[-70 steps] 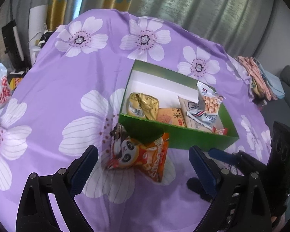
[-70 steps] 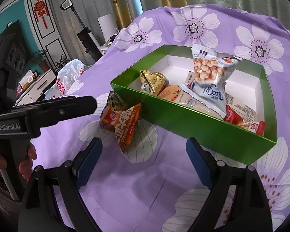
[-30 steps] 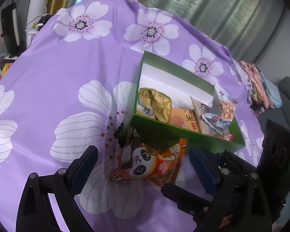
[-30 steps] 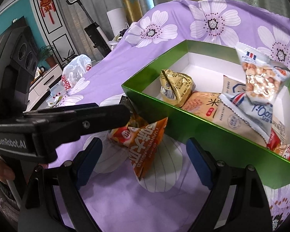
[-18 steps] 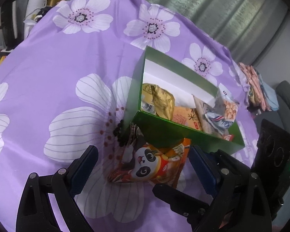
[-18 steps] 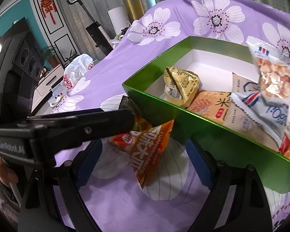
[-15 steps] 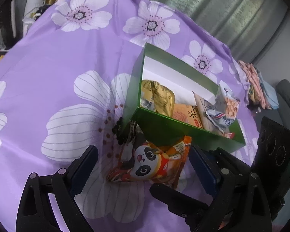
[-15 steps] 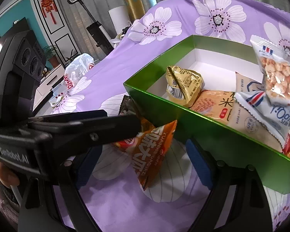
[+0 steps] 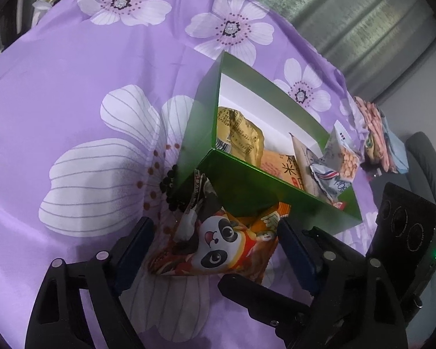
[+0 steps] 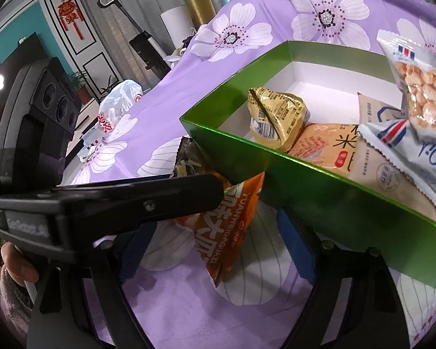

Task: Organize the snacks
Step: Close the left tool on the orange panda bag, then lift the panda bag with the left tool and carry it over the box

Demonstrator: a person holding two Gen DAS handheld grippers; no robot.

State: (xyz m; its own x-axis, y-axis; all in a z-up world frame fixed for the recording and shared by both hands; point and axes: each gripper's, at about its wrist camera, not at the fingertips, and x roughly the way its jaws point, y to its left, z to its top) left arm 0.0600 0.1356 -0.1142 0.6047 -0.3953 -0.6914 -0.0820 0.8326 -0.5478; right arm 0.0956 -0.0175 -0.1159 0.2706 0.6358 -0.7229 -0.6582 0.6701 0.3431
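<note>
An orange panda snack bag [image 9: 218,250] lies on the purple flowered cloth, leaning against the near corner of a green box [image 9: 247,192]. The bag also shows in the right wrist view [image 10: 226,226] beside the box [image 10: 334,200]. The box holds a gold packet [image 10: 276,119], an orange rice cracker pack [image 10: 325,145] and a peanut bag [image 10: 421,93]. My left gripper [image 9: 215,250] is open with its fingers on either side of the panda bag. My right gripper [image 10: 215,250] is open just behind the bag, and the left gripper's finger crosses its view.
The cloth [image 9: 72,87] covers a rounded table that drops off at the far and left edges. A white plastic bag [image 10: 119,99] sits beyond the table's left side. Folded clothes [image 9: 375,133] lie at the far right.
Both grippers have moved forward and down toward the panda bag. The left gripper's fingers now straddle it. The bag and box have stayed put.
</note>
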